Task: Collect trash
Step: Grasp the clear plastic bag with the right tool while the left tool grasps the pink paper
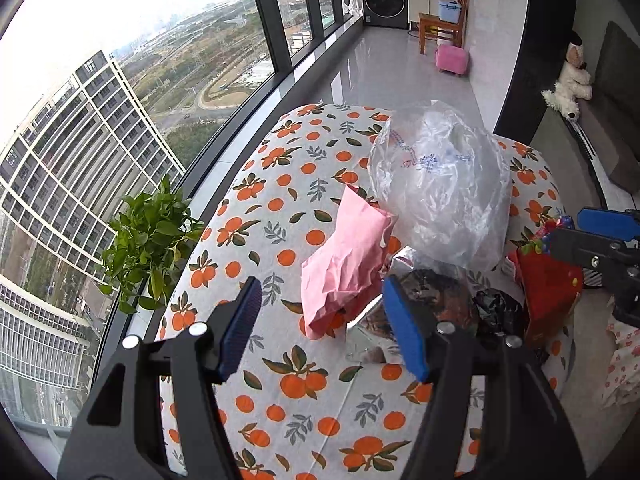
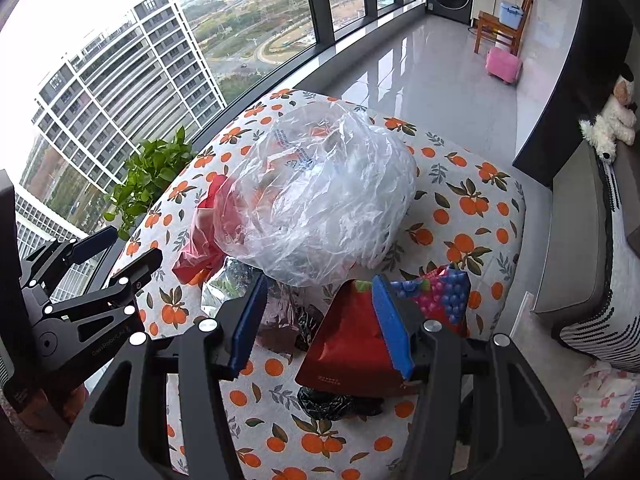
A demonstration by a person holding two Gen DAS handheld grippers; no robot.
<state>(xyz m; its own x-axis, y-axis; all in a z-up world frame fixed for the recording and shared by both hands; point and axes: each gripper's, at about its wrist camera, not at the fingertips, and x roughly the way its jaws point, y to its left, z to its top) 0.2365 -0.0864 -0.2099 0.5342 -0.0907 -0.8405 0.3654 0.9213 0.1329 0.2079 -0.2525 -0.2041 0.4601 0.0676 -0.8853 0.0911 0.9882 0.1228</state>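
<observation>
A pile of trash lies on a table with an orange-print cloth. A big clear plastic bag stands at the back. In front lie a crumpled pink paper bag, a silver foil wrapper, a black crinkled wrapper and a red snack pouch. My left gripper is open above the cloth, near the pink bag and foil. My right gripper is open over the red pouch, empty.
A potted green plant stands at the table's left edge by the window wall. A sofa with plush toys is on the right. A pink stool and wooden chair stand far back on the tiled floor.
</observation>
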